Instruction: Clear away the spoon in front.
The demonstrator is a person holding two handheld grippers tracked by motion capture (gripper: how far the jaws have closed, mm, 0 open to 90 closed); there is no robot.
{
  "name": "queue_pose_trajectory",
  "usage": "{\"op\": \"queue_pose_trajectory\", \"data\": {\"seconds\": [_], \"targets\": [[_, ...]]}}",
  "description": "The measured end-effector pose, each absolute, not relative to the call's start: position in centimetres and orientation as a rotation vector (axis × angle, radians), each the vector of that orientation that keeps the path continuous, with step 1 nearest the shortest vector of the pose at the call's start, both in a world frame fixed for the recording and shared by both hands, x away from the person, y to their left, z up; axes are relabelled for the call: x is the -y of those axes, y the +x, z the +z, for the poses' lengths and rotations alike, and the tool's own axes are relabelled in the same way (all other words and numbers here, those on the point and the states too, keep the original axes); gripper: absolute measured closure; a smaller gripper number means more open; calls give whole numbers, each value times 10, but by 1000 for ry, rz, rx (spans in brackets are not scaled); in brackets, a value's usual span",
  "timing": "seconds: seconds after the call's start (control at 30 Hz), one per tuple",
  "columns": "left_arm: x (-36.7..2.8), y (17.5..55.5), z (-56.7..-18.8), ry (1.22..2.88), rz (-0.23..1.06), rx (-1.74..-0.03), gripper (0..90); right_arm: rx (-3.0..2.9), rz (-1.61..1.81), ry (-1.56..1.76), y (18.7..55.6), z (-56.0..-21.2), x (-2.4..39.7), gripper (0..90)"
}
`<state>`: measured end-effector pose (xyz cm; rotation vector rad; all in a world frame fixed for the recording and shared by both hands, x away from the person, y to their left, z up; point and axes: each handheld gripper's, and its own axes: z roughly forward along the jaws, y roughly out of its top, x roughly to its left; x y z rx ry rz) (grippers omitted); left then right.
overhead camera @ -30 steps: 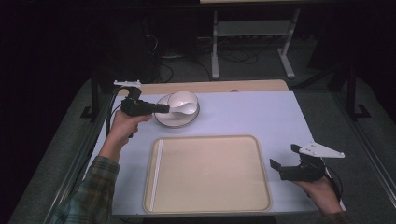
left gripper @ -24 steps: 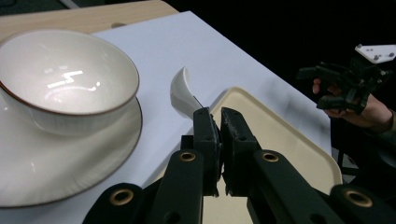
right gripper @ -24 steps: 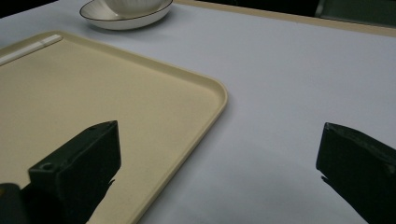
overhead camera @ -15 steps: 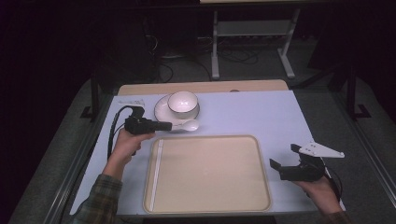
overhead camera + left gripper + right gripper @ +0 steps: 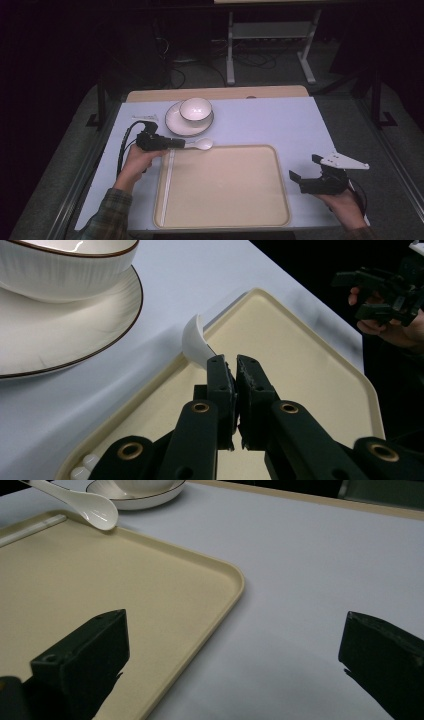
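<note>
My left gripper [image 5: 181,144] is shut on the handle of a white ceramic spoon [image 5: 202,144], held level over the far left rim of the beige tray [image 5: 250,215]. In the left gripper view the spoon [image 5: 195,340] sticks out past the closed jaws above the tray's edge [image 5: 150,382]. A white bowl [image 5: 195,109] sits on a white saucer [image 5: 172,122] just beyond the spoon. My right gripper [image 5: 305,172] stands open at the tray's right side, low over the table. In the right gripper view its jaws are wide apart with nothing between them, and the spoon [image 5: 95,510] shows far off.
The light tablecloth [image 5: 280,125] is bare to the right of the saucer. A wooden strip [image 5: 220,93] runs along the table's far edge. A metal stand [image 5: 270,35] and cables lie on the dark floor beyond. A small white object [image 5: 144,118] lies left of the saucer.
My left gripper has drawn the spoon away from the bowl and saucer, toward me, to the tray's far left rim. The right gripper has stayed put.
</note>
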<state>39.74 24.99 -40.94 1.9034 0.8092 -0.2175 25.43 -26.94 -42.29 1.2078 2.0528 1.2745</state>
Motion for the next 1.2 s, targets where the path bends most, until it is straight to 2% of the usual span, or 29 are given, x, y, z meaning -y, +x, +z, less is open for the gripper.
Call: {"op": "queue_pose_trajectory", "data": {"seconds": [0.73,1.2], "targets": [[-247,403,-435,1958,-275,-810,809,-2060,1271,1200,254,-423,268,0],[-242,405,-445,2104,-96,-841,680,-2063,1270,1199,254,-423,268,0]]}}
